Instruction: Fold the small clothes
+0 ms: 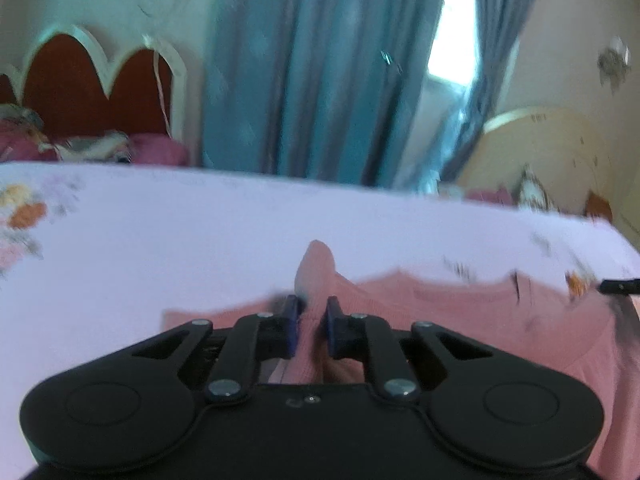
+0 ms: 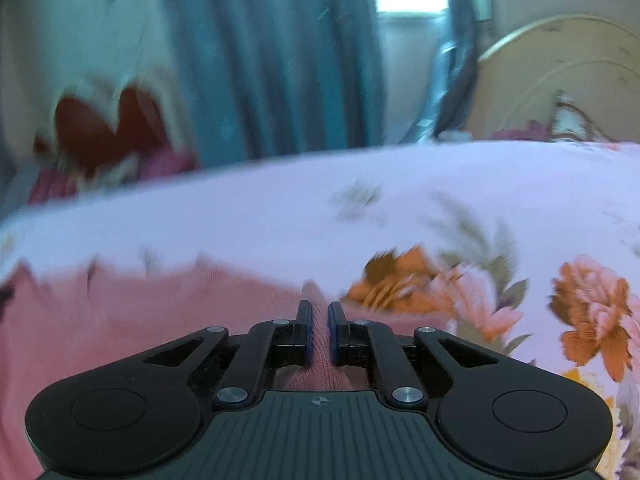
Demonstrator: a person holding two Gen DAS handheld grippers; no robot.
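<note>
Pink knit fabric fills the space between both claws. The garment (image 1: 460, 320), a pink knitted top, lies spread on a bed covered with a pale lilac floral bedsheet (image 1: 200, 232). The left claw (image 1: 312, 326) is closed almost fully, pinching a raised fold of the garment that pokes up past its blue-padded fingertips (image 1: 291, 328). The right claw (image 2: 317, 330) is likewise nearly closed, gripping the garment's edge (image 2: 160, 304) beside an orange flower print (image 2: 400, 284) on the sheet. The right claw's tip shows at the left view's right edge. Behind the bed hang teal curtains (image 1: 312, 72), with a red scalloped headboard (image 1: 80, 88) to the left and a cream headboard (image 2: 560, 76) to the right. Both views are motion-blurred.
</note>
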